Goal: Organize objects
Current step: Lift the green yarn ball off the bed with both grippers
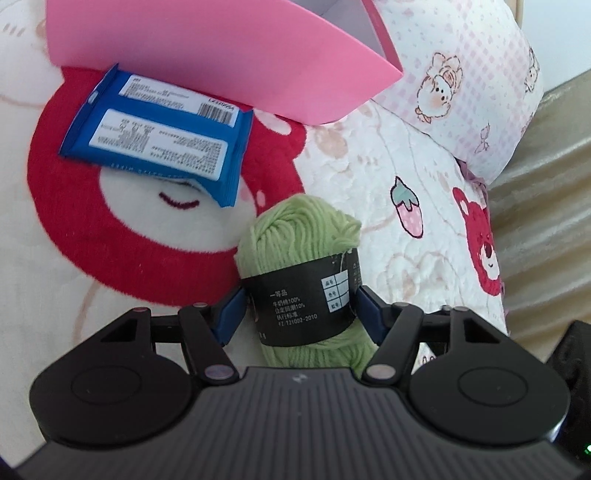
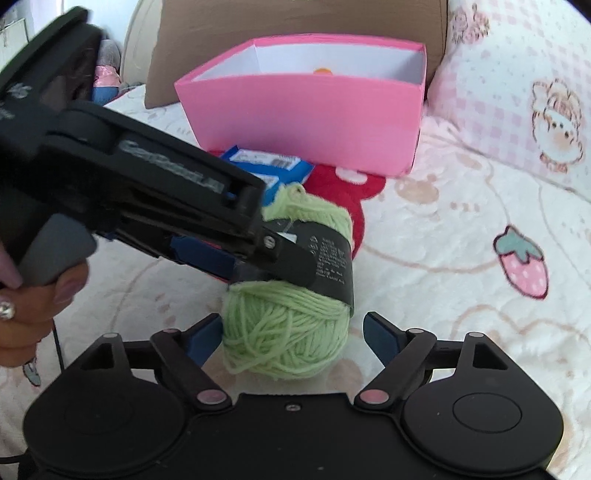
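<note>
A green yarn skein (image 1: 303,254) with a black paper band sits between the blue pads of my left gripper (image 1: 299,310), which is shut on its banded middle. In the right wrist view the same skein (image 2: 288,332) is held above the blanket by the left gripper (image 2: 258,254), which reaches in from the left. My right gripper (image 2: 291,339) is open, its fingers on either side of the skein's near end, the left one at its edge, the right one apart. A pink open box (image 2: 306,110) stands behind; it also shows in the left wrist view (image 1: 221,55). A blue packet (image 1: 159,136) lies before it.
The bed is covered by a white blanket (image 2: 443,258) with red bear and strawberry prints. A pink checked pillow (image 2: 517,92) lies at the right. A brown cushion (image 2: 295,18) stands behind the box. A small orange thing (image 2: 323,71) shows inside the box.
</note>
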`<act>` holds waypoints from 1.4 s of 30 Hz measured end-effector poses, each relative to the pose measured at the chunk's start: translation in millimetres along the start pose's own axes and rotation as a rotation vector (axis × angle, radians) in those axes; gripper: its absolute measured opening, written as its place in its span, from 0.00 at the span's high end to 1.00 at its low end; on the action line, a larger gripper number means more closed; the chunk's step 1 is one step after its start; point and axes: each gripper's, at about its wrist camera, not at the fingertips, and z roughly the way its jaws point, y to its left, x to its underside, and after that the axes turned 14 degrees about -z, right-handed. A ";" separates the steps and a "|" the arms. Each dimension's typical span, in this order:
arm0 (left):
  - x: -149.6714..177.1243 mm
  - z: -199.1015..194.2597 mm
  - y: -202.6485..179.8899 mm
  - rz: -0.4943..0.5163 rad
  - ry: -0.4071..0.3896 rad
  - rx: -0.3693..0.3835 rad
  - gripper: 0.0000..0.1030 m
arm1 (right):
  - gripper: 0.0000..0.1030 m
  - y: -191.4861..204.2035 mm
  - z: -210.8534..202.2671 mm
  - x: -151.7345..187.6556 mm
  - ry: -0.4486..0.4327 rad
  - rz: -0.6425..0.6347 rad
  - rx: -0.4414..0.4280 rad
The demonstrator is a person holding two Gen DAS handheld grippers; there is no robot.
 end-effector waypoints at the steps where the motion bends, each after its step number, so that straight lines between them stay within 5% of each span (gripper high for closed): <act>1: 0.3 -1.3 2.8 -0.010 -0.004 0.027 0.41 | 0.17 -0.1 1.7 1.3 -0.002 0.012 -0.005; 7: 4.2 -5.4 16.3 -0.050 -0.025 0.089 0.43 | 0.19 6.0 2.7 3.9 -0.033 0.057 -0.016; 14: 7.6 -11.5 10.0 -0.042 -0.036 0.079 0.43 | 0.36 11.6 -2.9 6.7 -0.040 0.069 0.009; 42: 17.1 -94.6 -19.6 0.037 -0.021 -0.009 0.43 | 0.36 87.4 -53.4 -10.3 -0.058 -0.014 -0.031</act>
